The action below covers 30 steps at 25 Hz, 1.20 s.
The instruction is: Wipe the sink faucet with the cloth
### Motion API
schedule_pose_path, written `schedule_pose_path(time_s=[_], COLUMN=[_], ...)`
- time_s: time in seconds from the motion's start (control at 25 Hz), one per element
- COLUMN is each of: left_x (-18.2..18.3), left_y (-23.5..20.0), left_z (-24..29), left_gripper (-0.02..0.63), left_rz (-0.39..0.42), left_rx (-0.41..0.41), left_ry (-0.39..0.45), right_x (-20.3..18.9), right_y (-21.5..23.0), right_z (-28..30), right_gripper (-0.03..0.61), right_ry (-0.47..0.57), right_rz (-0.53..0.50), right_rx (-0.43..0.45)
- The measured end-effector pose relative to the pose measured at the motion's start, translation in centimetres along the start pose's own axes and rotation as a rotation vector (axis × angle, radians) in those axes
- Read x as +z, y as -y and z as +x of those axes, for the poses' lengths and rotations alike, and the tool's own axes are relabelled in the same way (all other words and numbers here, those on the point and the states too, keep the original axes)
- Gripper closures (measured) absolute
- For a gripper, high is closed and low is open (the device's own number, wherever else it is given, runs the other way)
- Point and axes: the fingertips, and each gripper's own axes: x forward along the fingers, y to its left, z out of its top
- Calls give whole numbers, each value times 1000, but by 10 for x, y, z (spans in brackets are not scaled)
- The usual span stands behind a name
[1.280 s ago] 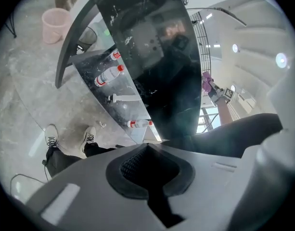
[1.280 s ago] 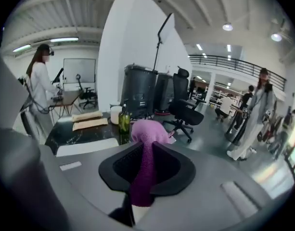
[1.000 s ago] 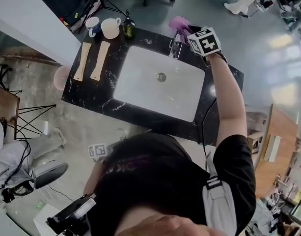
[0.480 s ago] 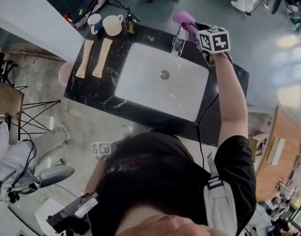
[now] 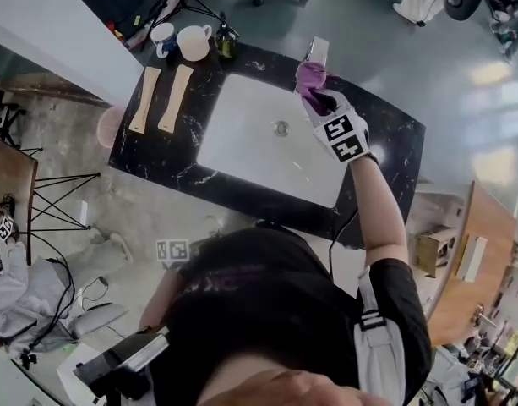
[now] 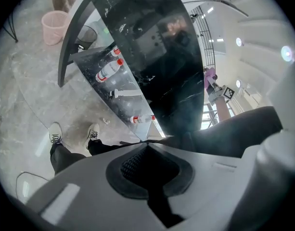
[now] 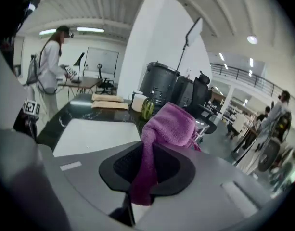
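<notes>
R hand-held gripper [image 5: 315,101] clamps purple cloth [image 5: 308,78] by faucet [image 5: 318,51]; L hand-held gripper [image 6: 148,171] – jaws together, empty.

Black marbled counter [image 5: 395,138], white sink basin [image 5: 250,138] inset, two wooden boards [image 5: 144,100], two mugs [image 5: 193,44], green bottle [image 5: 225,46]

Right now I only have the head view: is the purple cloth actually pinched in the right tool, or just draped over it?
Observer: Pinched. In the right gripper view the cloth runs down between the right tool's jaws, with its bulk bunched above them.
Operator: And the left tool? I see only its marker cube.
Observer: Its jaws are together with nothing between them, and it faces the counter's side.
Operator: Anything under that counter?
Observer: Bottles with red caps, on a shelf beneath it.
</notes>
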Motion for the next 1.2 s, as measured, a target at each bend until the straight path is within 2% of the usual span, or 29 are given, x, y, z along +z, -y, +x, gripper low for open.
schedule_pose_path(time_s=[0.12,0.2,0.32,0.4,0.6,0.92,1.04,1.12,1.2], left_x=[0,-1,0,1,0,0,-2,-2,-3], left_y=[-1,-3,-3,-2,-4,-5,-4,-1,0], left_z=[0,-2,-4,-4,-9,-8,-3,1,5], left_gripper=[621,621,621,621,621,621,621,621,621], left_rz=[-3,-23,-43,-43,-49,-48,-39,-28,-25], left_rx=[2,1,-3,-7,-2,0,2,3,9], left_ry=[1,20,57,73,97,98,79,68,63], right_x=[5,8,10,11,8,-13,-30,-43,-54], right_y=[0,11,34,41,42,11,22,42,63], right_z=[12,21,34,36,30,1,-1,6,17], right_gripper=[508,509,511,514,512,511,510,510,510], right_ry=[-58,-77,-68,-38,4,54,78,107,160], right_rz=[-192,-262,-283,-257,-111,139,337,532,771], right_rx=[-48,-87,-161,-192,-201,-36,-30,-46,-35])
